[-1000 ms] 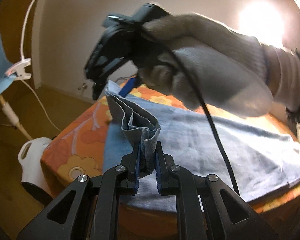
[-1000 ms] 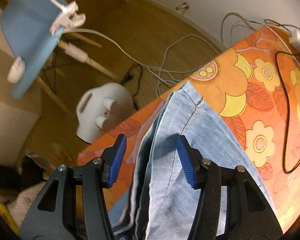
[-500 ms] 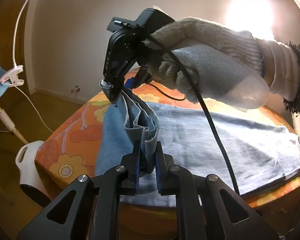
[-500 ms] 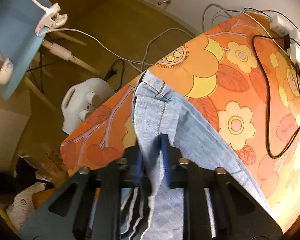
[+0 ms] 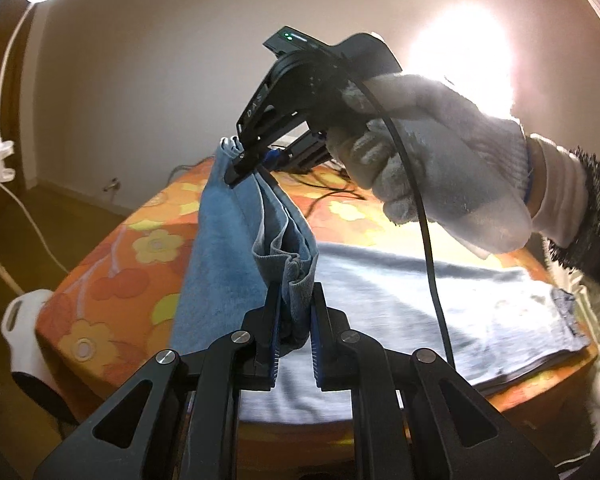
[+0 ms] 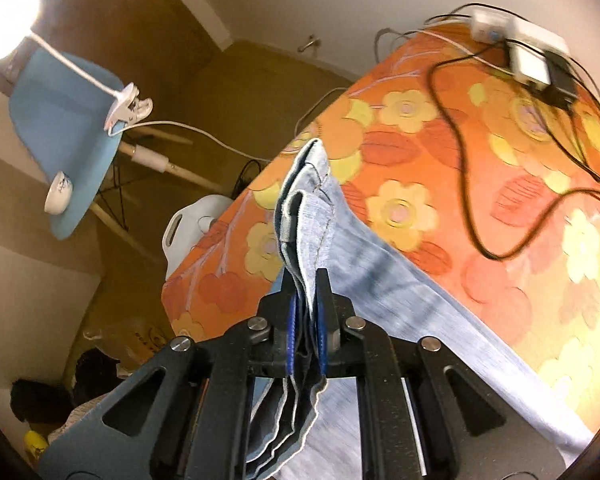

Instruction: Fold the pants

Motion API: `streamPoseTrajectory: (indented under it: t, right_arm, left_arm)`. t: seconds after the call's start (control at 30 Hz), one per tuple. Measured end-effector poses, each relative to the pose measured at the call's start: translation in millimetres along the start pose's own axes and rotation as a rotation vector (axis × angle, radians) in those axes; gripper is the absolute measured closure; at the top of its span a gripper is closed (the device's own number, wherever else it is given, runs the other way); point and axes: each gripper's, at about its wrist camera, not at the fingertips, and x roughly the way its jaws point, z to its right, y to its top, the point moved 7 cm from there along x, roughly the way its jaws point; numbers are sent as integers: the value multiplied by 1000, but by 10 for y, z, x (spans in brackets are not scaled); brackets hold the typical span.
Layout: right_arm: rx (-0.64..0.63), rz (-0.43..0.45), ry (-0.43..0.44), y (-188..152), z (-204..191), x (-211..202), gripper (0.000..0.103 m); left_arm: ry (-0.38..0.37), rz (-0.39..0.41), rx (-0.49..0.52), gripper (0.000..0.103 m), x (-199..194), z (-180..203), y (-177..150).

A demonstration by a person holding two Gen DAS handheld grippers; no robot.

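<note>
Denim pants are lying across the orange floral table | left wrist view: left gripper is pinching a bunched hem; gloved hand is lifting the right gripper, clamped on the other hem corner | right wrist view: right gripper jaws are closing onto layered denim, raised off the table.

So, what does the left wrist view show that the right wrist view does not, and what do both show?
Only the left wrist view shows the gloved hand that holds the right hand-held gripper, and the long flat part of the pants.

Only the right wrist view shows the white power strip, the blue chair and the small cup on it.

Both show the pants pinched by both hand-held grippers (left one), the orange flowered cloth, the clip lamp and a white object on the floor.
</note>
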Motion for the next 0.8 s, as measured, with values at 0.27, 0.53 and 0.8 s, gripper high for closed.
streamPoseTrajectory:
  t: [0.27, 0.53, 0.8]
  right_arm:
    - [74, 30, -19, -272, 449, -312, 95]
    - [151, 60, -58, -723, 948, -707, 95]
    - [189, 70, -97, -1060, 1330, -1115, 95]
  left_arm:
    - [-107, -35, 7, 92, 122, 346, -14]
    - [-216, -71, 54, 92, 200, 770, -29]
    - [-285, -79, 83, 92, 147, 1178, -24]
